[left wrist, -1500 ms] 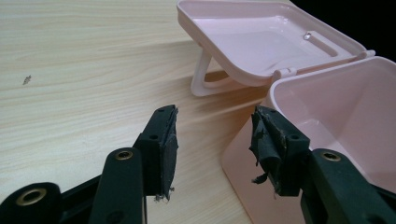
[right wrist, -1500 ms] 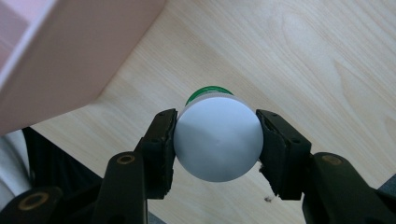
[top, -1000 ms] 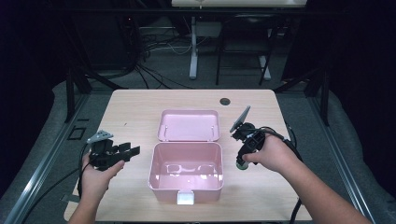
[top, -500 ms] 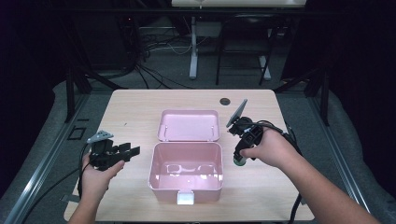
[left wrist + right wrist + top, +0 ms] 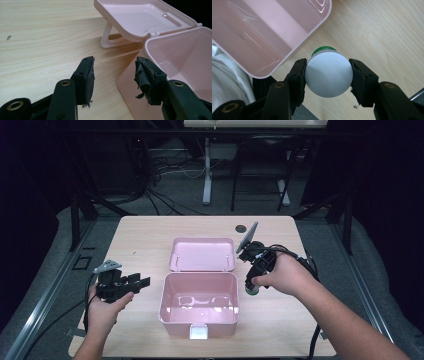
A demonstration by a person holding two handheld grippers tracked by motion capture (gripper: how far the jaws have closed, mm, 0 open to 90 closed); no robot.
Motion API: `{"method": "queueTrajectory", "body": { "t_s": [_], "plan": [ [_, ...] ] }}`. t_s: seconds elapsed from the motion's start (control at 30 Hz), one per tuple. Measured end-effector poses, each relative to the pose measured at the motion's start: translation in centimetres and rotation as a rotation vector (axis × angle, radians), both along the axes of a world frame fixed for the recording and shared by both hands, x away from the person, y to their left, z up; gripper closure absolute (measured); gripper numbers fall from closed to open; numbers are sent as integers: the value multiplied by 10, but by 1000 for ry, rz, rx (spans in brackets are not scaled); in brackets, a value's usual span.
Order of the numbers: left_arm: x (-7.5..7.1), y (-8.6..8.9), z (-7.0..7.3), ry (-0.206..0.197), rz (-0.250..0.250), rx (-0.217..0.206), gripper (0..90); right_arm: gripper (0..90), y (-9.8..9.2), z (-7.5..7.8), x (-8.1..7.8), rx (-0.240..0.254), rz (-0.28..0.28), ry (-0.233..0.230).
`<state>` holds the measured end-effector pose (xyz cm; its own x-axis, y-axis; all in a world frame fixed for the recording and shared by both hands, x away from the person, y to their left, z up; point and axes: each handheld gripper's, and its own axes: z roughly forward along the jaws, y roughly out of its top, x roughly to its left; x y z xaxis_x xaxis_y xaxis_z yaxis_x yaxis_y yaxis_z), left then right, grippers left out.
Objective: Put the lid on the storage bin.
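A pink plastic box (image 5: 199, 306) stands open in the middle of the table, its lid (image 5: 202, 254) folded back flat behind it. My right gripper (image 5: 327, 73) points down beside the box's right rim and is shut on a small green bottle with a white round cap (image 5: 328, 73); the bottle (image 5: 251, 289) hangs just right of the box. My left gripper (image 5: 113, 75) is open and empty, level, to the left of the box with its right jaw close to the box's corner (image 5: 140, 82). In the high view the left gripper (image 5: 141, 283) sits left of the box.
The light wooden table (image 5: 150, 240) has a dark round spot (image 5: 241, 228) near its far edge. Black frames, cables and a chair base stand on the floor beyond the table. A rail runs along the left side.
The right gripper with the bottle has risen and shifted slightly toward the box's right rim. The left gripper has stayed where it was.
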<state>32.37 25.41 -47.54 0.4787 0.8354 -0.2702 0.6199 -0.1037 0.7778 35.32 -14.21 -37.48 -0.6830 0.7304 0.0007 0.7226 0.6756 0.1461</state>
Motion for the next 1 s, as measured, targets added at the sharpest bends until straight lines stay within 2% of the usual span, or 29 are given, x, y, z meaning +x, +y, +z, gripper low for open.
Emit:
{"method": "queueTrajectory", "body": {
  "t_s": [0.43,1.0],
  "plan": [
    [0,1,0,2,-1,-5,497,502,24,6,-1,-2,68,-7],
    [1,2,-1,5,0,-9,497,502,56,-2,-1,-12,180,4]
  ]
}}
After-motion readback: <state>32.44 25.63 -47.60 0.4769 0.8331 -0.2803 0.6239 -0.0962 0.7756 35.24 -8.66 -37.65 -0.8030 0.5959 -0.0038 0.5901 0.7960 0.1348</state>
